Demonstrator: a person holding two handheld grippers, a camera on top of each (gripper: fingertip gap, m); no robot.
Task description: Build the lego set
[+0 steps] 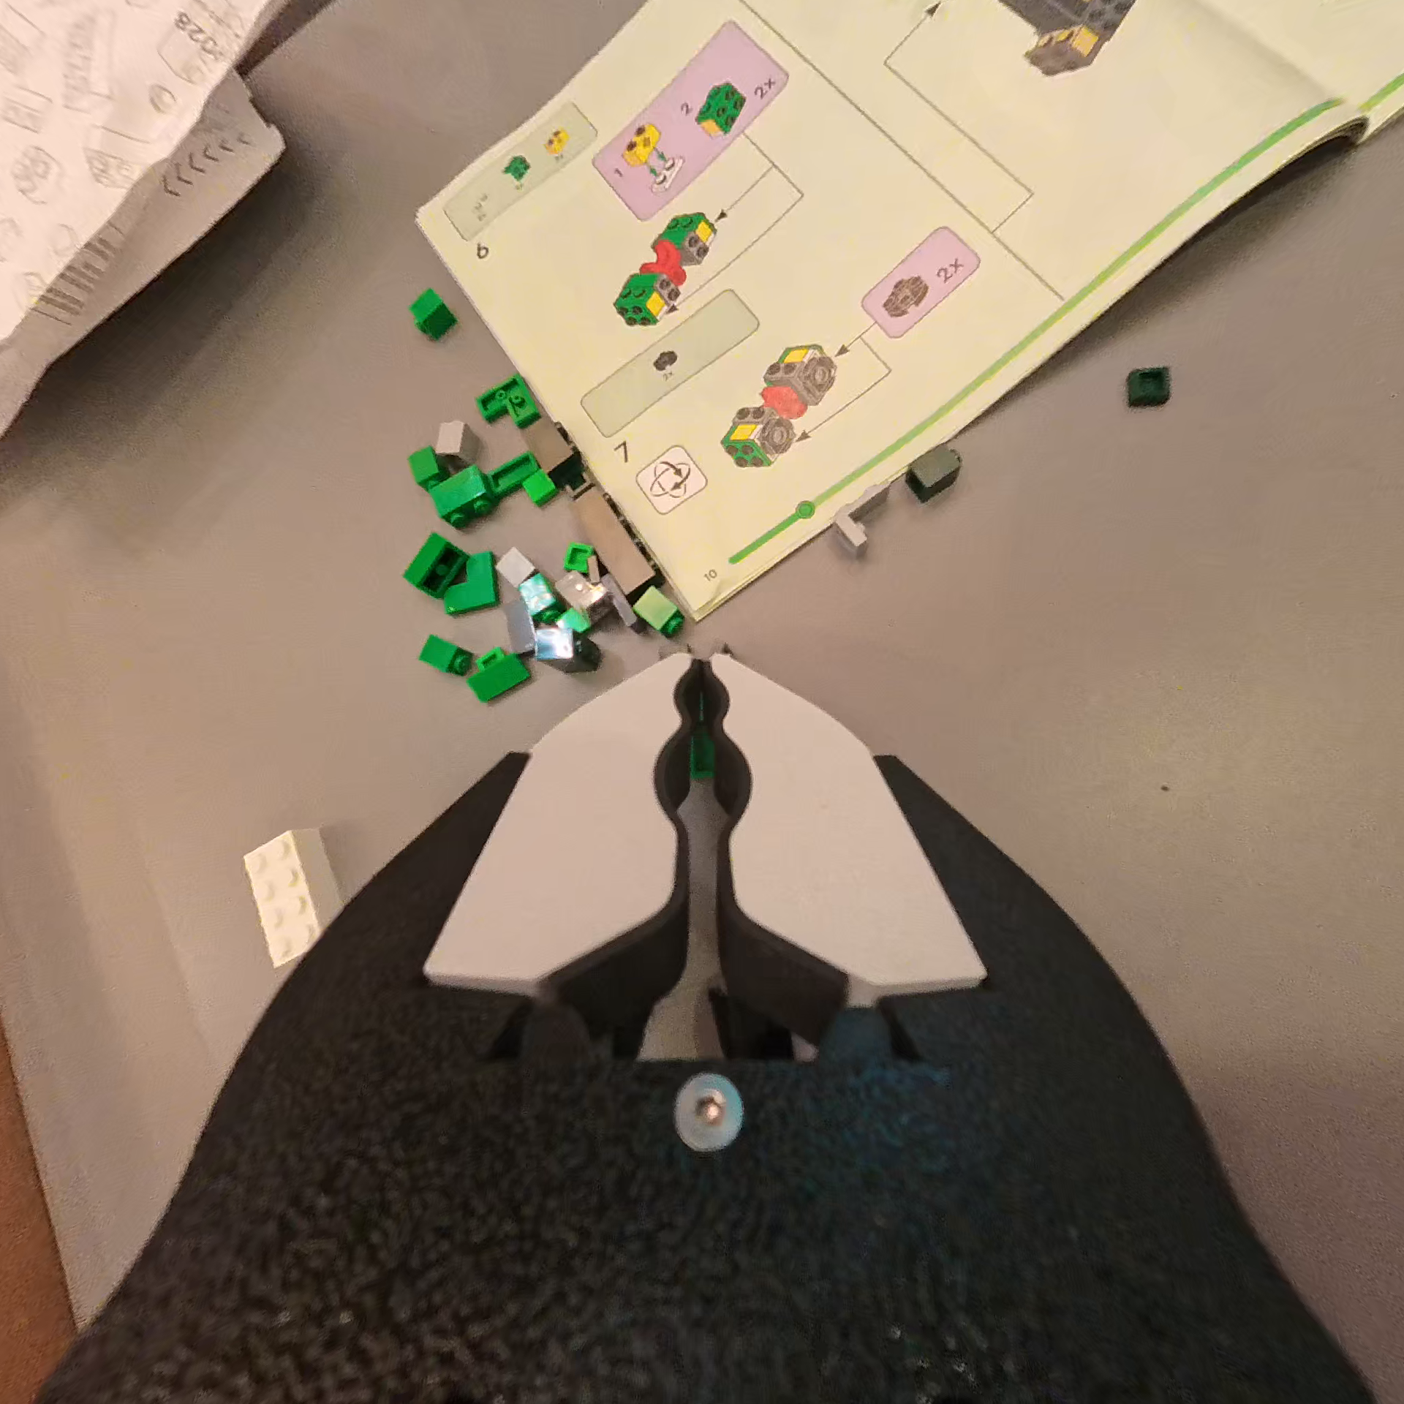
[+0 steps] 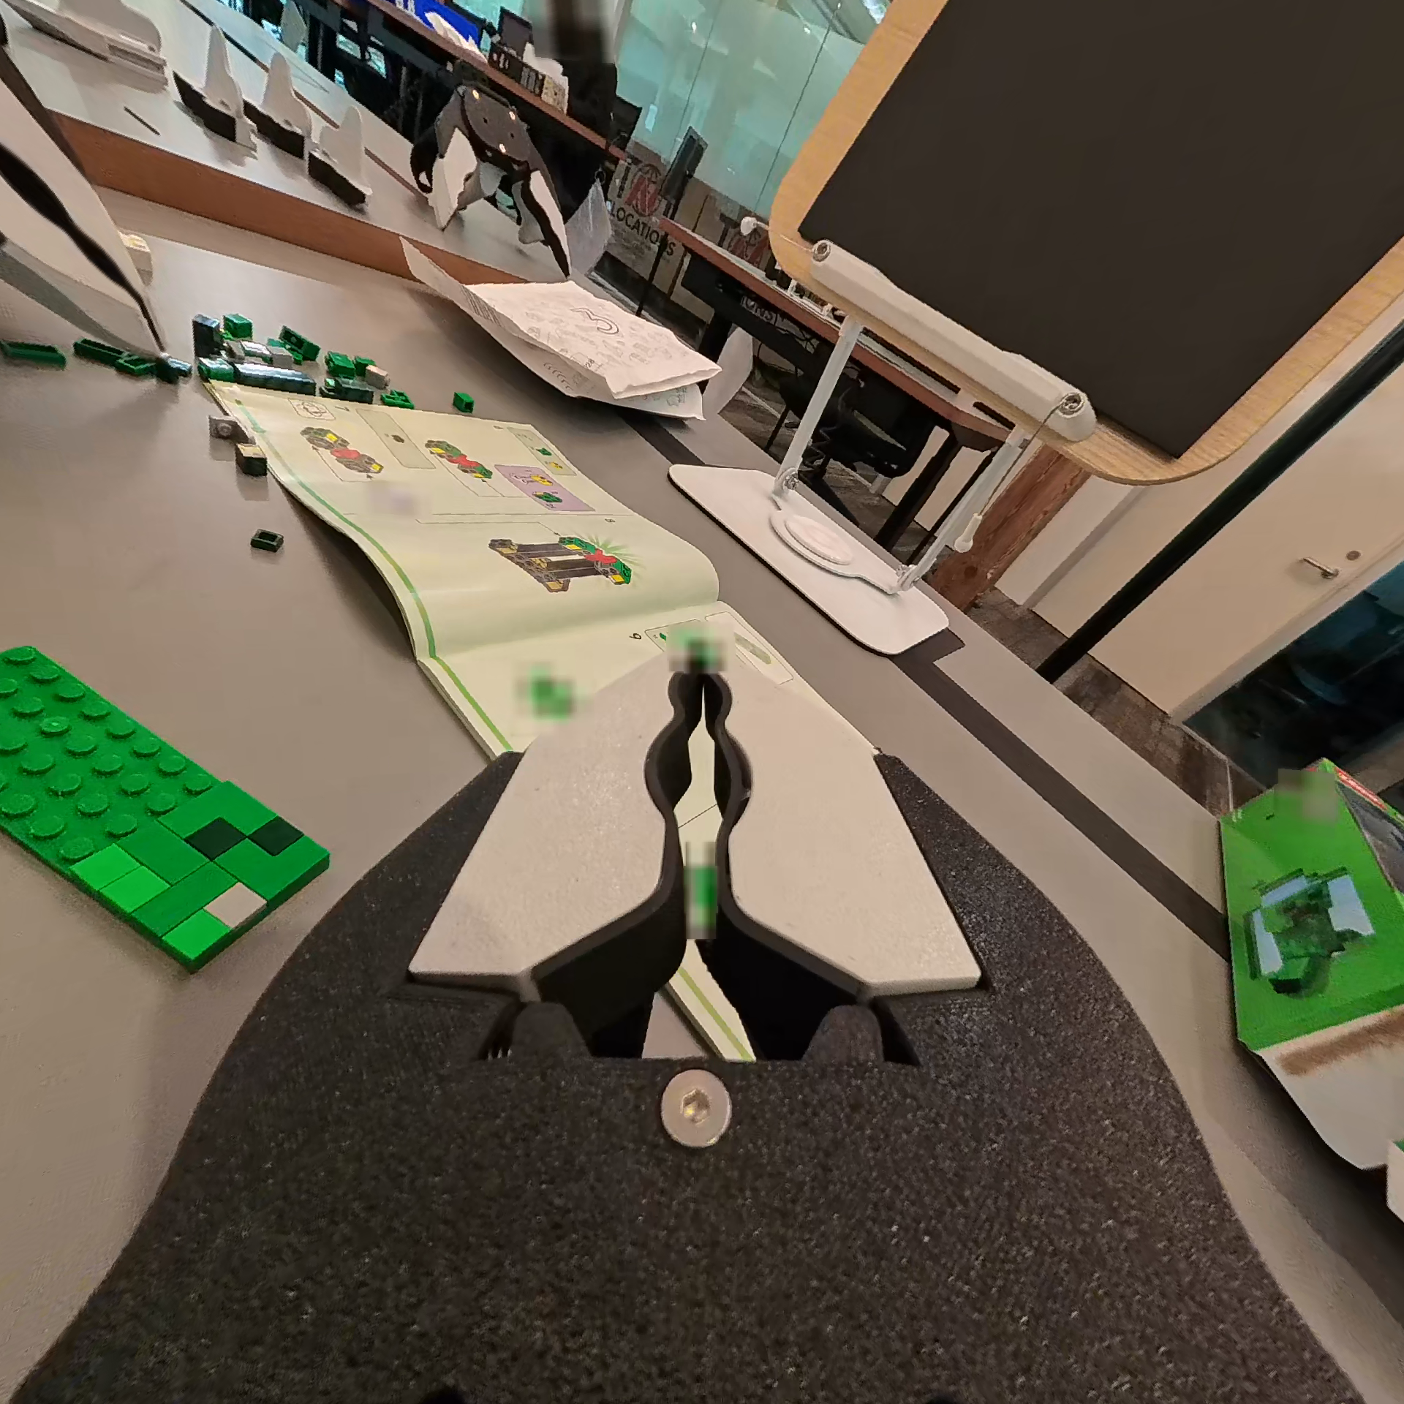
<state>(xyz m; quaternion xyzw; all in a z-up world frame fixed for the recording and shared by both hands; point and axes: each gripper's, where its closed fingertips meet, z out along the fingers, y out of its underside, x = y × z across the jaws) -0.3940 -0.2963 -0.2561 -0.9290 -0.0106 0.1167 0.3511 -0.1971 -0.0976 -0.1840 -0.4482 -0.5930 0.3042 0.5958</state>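
Left gripper (image 1: 700,668) pinched nearly closed over the worktop (image 1: 1064,760), nothing visibly gripped. Loose green bricks (image 1: 486,532) lie beside the instruction booklet (image 1: 760,304). Right gripper (image 2: 697,684) likewise closed, green baseplate (image 2: 114,790) to its left. Tiny, stiff, slippery pieces — pinch their flat sides.

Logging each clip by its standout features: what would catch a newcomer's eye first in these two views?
The open pale-green instruction booklet lies across the grey table, with a scatter of small green and grey bricks along its left edge. In the right wrist view, a flat green studded plate partly covered with smooth green tiles sits at left. Both the left gripper and right gripper look closed.
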